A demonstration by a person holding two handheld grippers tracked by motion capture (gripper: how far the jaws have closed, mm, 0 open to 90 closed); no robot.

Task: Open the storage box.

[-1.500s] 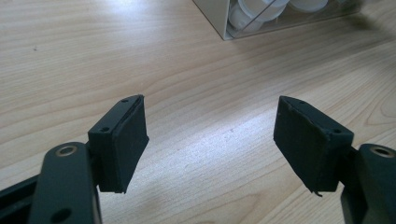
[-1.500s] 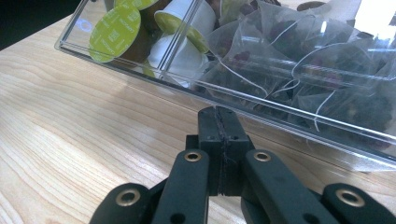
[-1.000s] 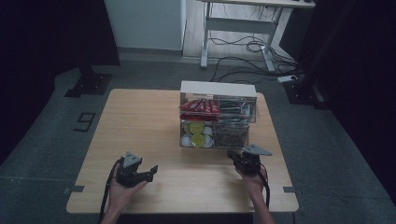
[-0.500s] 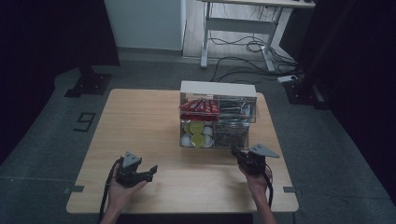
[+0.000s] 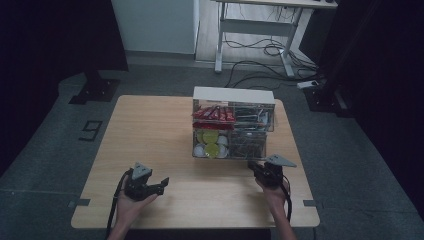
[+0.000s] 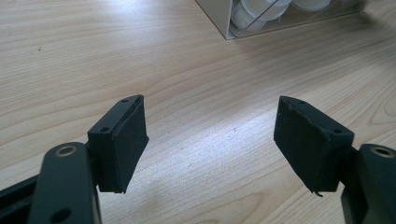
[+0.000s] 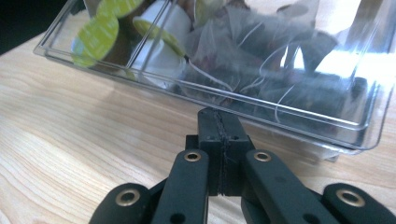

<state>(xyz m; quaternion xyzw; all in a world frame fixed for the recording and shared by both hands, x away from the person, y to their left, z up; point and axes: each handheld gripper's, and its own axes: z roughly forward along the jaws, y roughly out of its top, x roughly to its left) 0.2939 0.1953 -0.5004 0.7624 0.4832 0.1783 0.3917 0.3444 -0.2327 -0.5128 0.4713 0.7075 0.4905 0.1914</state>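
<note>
- The left gripper (image 5: pixel 161 184) sits near the front left of the wooden table (image 5: pixel 150 130), held in the person's left hand (image 5: pixel 131 205); its jaws stand wide apart with only bare wood between them, and its pads (image 6: pixel 127 140) are black and flat (the left gripper view shows the gap plainly).
- Ahead of it, well apart, is the near corner of a clear plastic organizer (image 5: pixel 233 125) with white capsules (image 6: pixel 254 11) inside.
- The organizer stands at the middle of the table toward the far edge, with a white top and several compartments: red packets (image 5: pixel 214 114) in the upper left one, green-lidded capsules (image 5: pixel 210 142) in the lower left, dark bagged sachets (image 7: pixel 280 60) in the lower right (the upper right holds something I cannot make out).
- The right gripper (image 5: pixel 254 169) is at the front right, held in the person's right hand (image 5: pixel 274 192), its tips just beside the organizer's lower right front edge; its jaws are pressed together with nothing between them, and whether they touch the clear wall I cannot tell.
</note>
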